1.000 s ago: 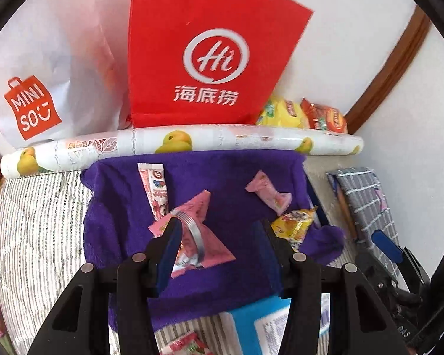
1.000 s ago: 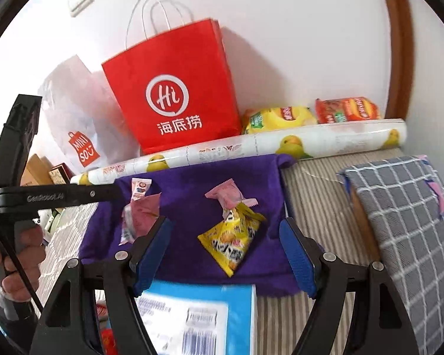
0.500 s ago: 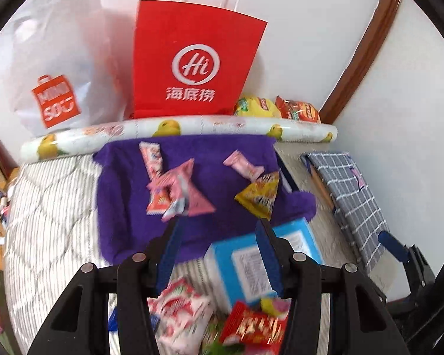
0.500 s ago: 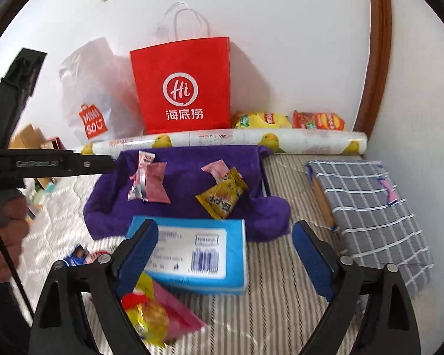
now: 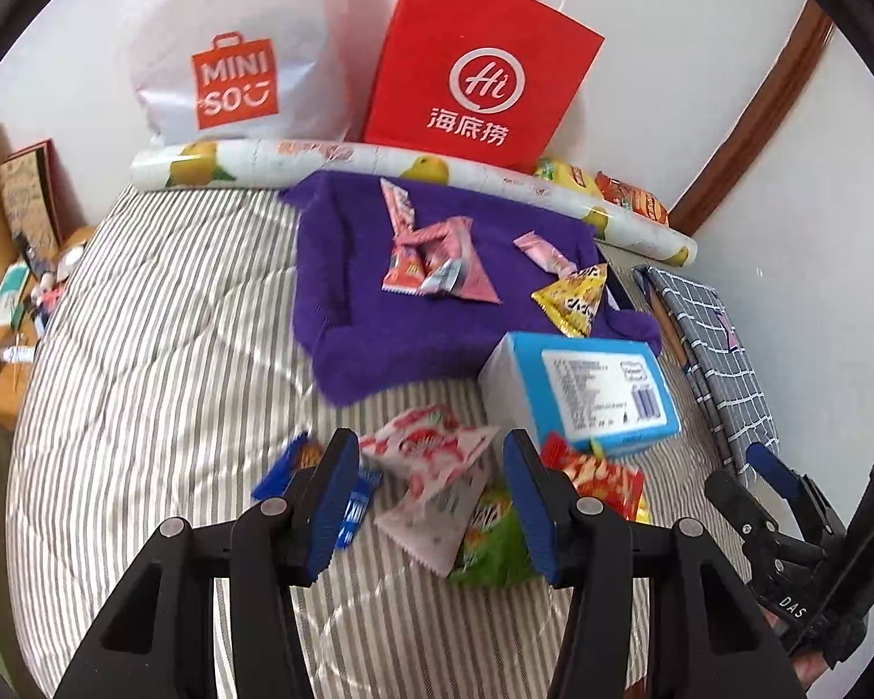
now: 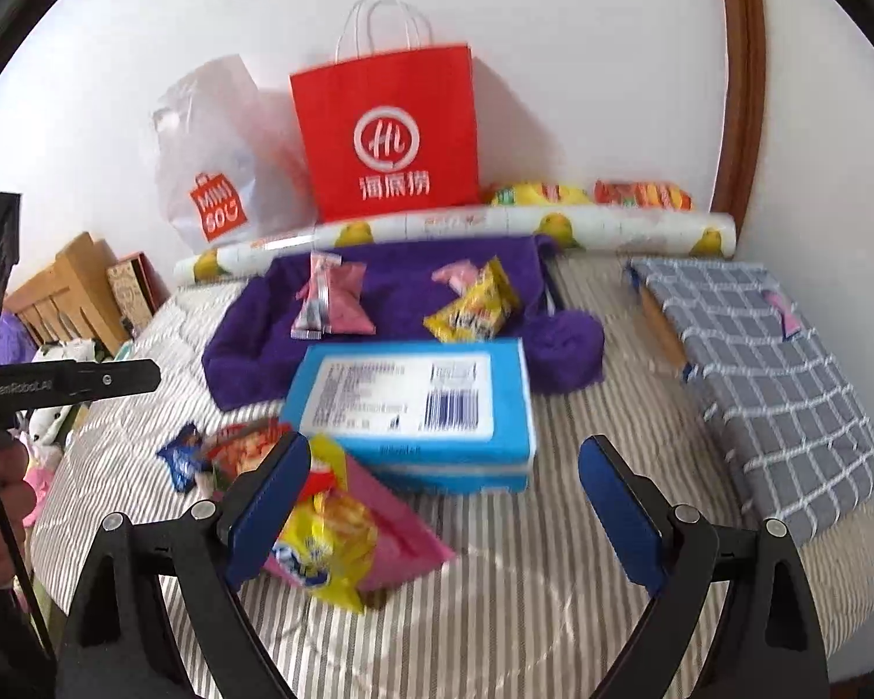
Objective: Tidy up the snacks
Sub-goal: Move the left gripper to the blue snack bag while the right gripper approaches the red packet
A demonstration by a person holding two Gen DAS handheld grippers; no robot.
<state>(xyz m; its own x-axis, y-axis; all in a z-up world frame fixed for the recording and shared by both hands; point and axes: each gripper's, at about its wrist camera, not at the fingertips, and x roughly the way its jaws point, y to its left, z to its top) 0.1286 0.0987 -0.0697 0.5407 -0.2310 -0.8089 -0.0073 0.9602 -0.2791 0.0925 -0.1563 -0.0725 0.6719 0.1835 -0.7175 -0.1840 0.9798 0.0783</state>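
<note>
Crinkly white foil printed with red strawberries makes up the strawberry packet (image 5: 431, 466), which lies on the striped bedspread (image 5: 163, 349) at the top of a loose snack pile, a green packet (image 5: 489, 542) under it at 5 o'clock, a red packet (image 5: 600, 475) at 3 o'clock and a small blue packet (image 5: 288, 460) at 9 o'clock. The left gripper (image 5: 431, 486) hovers right over it with its fingers apart, one to each side, holding nothing; the step in hand looks like the reach for the next snack, and the next move would call for lowering and pinching the thin, slippery wrapper without dragging its neighbours. At 1 o'clock of the pile sits a blue box (image 5: 588, 390), and past it at 12 o'clock a purple towel (image 5: 355, 314) already carries several sorted snacks, among them a pink packet (image 5: 454, 268) and a yellow packet (image 5: 574, 300), so the sorting seems partway done. The right gripper (image 6: 446, 495) waits with fingers wide apart and empty, above the bedspread in front of the box. At 12 o'clock, against the wall, stand a red paper bag (image 5: 478, 70) and a white plastic bag (image 5: 233, 58).
</note>
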